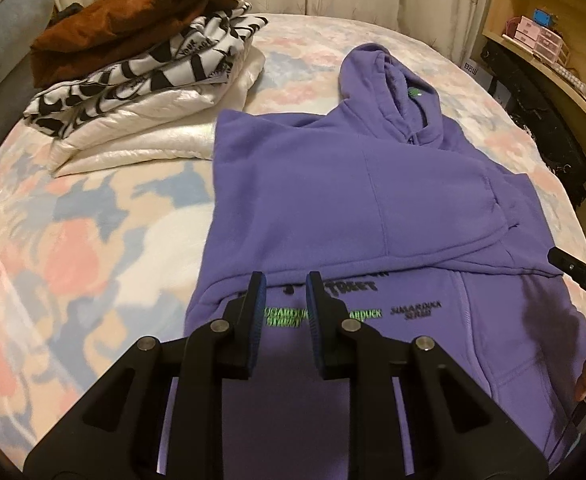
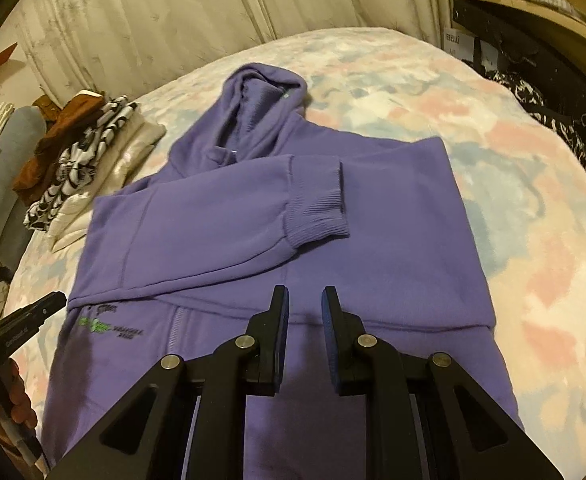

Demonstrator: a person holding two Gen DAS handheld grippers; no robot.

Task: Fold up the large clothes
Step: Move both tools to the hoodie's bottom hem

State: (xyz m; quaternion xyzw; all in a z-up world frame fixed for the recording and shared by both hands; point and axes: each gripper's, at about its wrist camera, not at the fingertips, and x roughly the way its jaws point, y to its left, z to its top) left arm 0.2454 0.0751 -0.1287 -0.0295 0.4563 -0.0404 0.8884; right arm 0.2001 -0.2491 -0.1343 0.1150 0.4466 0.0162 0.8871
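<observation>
A purple hoodie [image 1: 353, 200] lies flat on the bed, hood at the far end, both sleeves folded across its chest. It also shows in the right wrist view [image 2: 253, 220], where a ribbed cuff [image 2: 317, 208] lies on top. Green and black print [image 1: 373, 312] runs across the lower body. My left gripper [image 1: 285, 280] is open and empty above the hoodie's lower left part. My right gripper [image 2: 305, 292] is open and empty above the hoodie's lower middle. Each gripper's body shows at the edge of the other's view, the right one [image 1: 581, 276] and the left one [image 2: 21, 328].
A stack of folded clothes [image 1: 141, 68], brown on top of black-and-white on top of white, sits at the bed's far left. The floral bedspread [image 1: 73, 240] surrounds the hoodie. A curtain [image 2: 153, 20] hangs behind the bed. Wooden shelves [image 1: 541, 40] stand at the right.
</observation>
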